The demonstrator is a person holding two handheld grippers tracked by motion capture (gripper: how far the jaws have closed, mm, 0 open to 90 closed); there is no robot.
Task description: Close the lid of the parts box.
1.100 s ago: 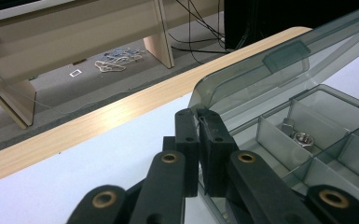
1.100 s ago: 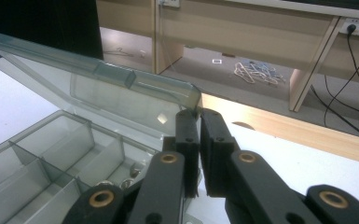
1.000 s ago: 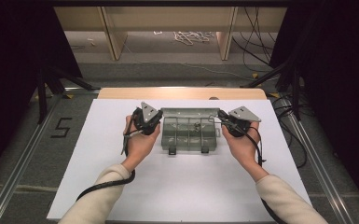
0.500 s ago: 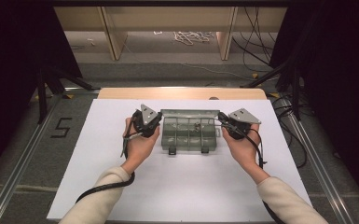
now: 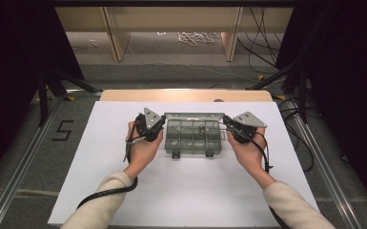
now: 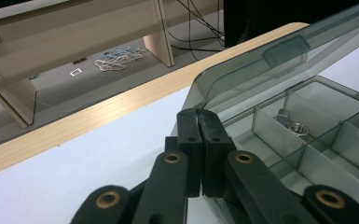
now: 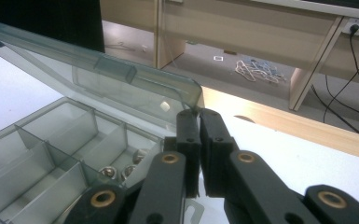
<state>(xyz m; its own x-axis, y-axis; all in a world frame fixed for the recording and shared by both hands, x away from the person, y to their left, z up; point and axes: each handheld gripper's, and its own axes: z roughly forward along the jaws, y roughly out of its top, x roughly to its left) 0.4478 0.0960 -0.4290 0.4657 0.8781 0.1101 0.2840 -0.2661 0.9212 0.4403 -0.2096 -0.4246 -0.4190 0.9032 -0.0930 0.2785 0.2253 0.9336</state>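
1. From the high view I see a white surface (image 5: 181,191) with a pale wooden edge strip (image 5: 186,95) along its far side. It stands on a grey floor (image 5: 24,157) marked with a "5" (image 5: 63,130). Beyond it are wooden furniture legs (image 5: 116,36), a tangle of white cord (image 5: 193,37) and black cables (image 5: 262,43); dark curtains close both sides.
2. In the same view the clear compartment box (image 5: 193,138) sits near the middle of the surface, toward the far edge. Its long axis runs left to right across my view; the lid (image 5: 194,116) is raised along the far side and two latches (image 5: 175,153) point toward me. My left gripper (image 5: 158,125) is at the box's left end and my right gripper (image 5: 225,125) at its right end.
3. In the left gripper view the jaws are pressed together, pinching the near corner of the smoky lid (image 6: 261,70). The open compartments lie to the right, with a metal nut (image 6: 299,128) in one.
4. In the right gripper view the jaws are likewise closed tight on the lid's corner (image 7: 186,95). The compartments spread to the left, with several nuts (image 7: 121,171) in the nearest cells.
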